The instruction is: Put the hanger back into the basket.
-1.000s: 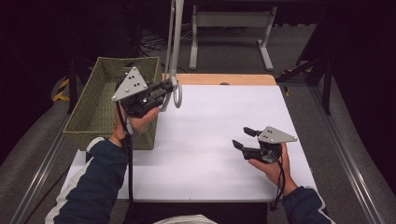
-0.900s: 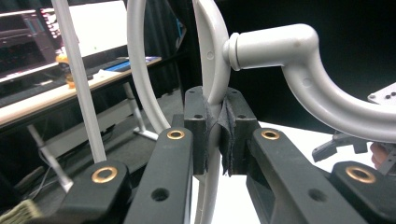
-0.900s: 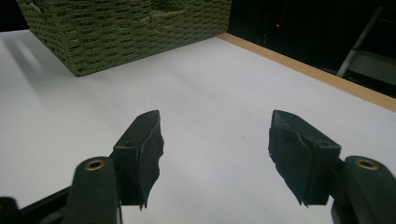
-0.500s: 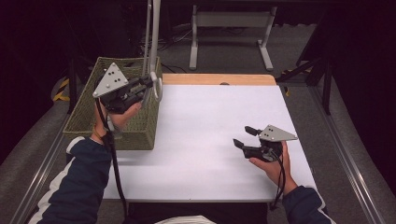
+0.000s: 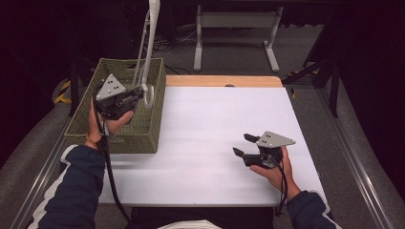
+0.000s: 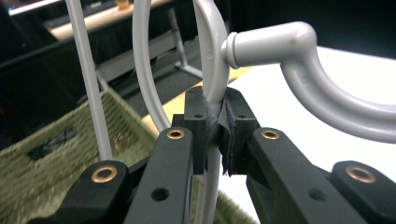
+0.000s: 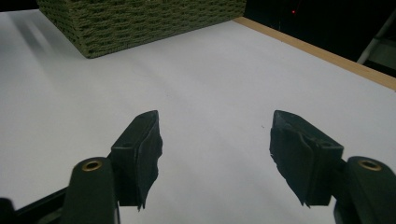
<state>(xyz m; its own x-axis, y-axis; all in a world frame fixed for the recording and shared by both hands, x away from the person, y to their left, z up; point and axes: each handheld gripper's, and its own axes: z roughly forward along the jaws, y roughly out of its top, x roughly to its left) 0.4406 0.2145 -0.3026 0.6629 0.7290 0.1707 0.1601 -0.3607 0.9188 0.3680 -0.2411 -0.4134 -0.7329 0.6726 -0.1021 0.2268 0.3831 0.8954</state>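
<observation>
A white plastic clothes hanger [image 5: 149,52] stands nearly upright over the green woven basket [image 5: 152,119] at the table's left. My left gripper [image 5: 139,94] is shut on the hanger just beside its hook [image 5: 149,95]. The left gripper view shows the jaws clamped on the hanger's flat frame [image 6: 208,56], with the grey hook [image 6: 322,88] curving off to the right. My right gripper [image 5: 243,145] rests low over the white table [image 5: 210,124] at the front right. It is open and holds nothing [image 7: 215,154].
The basket [image 7: 140,23] fills the table's left side and lies far off in the right gripper view. A wooden strip [image 5: 219,81] edges the table's far side. A metal stand [image 5: 234,28] rises behind the table on the dark floor.
My left gripper has carried the hanger leftward from the table's middle to above the basket and tipped it more upright. The right gripper has barely moved.
</observation>
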